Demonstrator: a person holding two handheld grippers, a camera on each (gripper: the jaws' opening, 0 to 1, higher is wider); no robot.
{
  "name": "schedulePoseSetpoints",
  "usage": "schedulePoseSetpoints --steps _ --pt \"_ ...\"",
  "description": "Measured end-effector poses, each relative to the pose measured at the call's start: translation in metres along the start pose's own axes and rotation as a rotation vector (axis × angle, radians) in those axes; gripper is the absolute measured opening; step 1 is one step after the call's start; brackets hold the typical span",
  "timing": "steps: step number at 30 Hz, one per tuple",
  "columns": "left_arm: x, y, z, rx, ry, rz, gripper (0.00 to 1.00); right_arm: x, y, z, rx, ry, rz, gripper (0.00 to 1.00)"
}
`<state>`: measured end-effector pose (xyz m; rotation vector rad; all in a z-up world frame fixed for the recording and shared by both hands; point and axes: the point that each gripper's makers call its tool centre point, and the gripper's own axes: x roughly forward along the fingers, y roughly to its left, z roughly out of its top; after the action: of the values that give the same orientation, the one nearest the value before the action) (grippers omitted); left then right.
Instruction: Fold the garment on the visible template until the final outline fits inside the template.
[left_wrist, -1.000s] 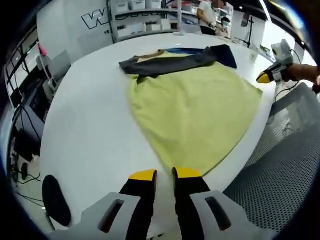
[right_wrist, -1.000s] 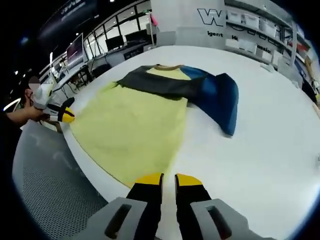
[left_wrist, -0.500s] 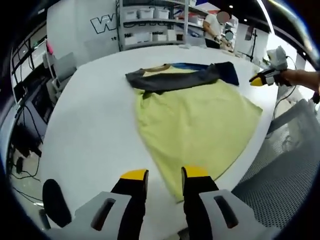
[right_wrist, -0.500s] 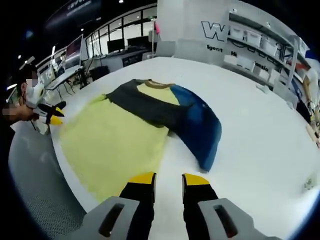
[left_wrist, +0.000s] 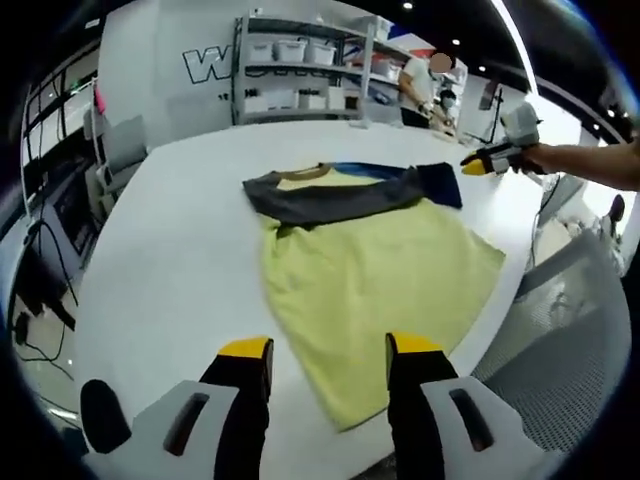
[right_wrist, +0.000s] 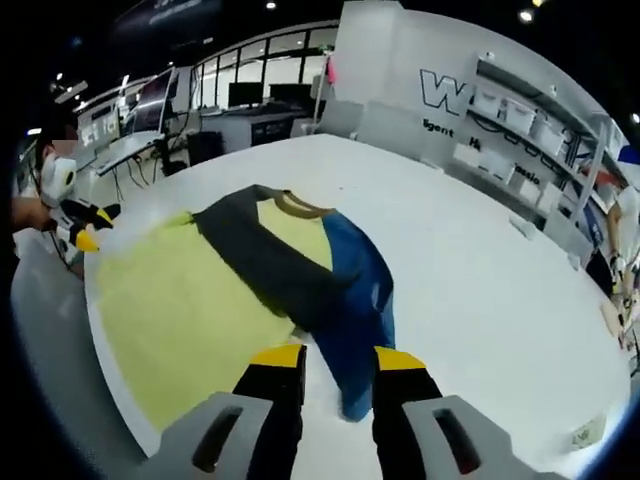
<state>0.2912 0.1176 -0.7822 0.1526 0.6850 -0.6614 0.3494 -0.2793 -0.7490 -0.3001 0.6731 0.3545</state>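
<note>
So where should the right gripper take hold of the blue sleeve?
At the sleeve's free cuff end, just ahead of the open right gripper. Approach straight forward, low over the white table: the cuff lies flat there, clear of the yellow body.

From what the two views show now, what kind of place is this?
Probably a lab or open-plan workshop. A big white table carries the garment, shelves with storage bins stand by a wall with large lettering, and desks with monitors line the background.
</note>
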Motion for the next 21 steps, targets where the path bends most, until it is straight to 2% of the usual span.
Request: schedulePoseSetpoints --steps 5,16,21 --pt "-0.002 -0.002 0.002 0.005 -0.007 -0.018 0.56 0.010 -0.008 0.009 -0.042 0.004 0.005 0.22" --pt "-0.003 -0.013 0.001 0.036 0.001 -0.062 0.68 0.040 -0.018 0.012 -0.114 0.060 0.039 0.18" --pt "-0.002 -0.017 -0.002 0.038 0.013 -0.073 0.69 0.050 -0.018 0.015 -0.131 0.086 0.056 0.15"
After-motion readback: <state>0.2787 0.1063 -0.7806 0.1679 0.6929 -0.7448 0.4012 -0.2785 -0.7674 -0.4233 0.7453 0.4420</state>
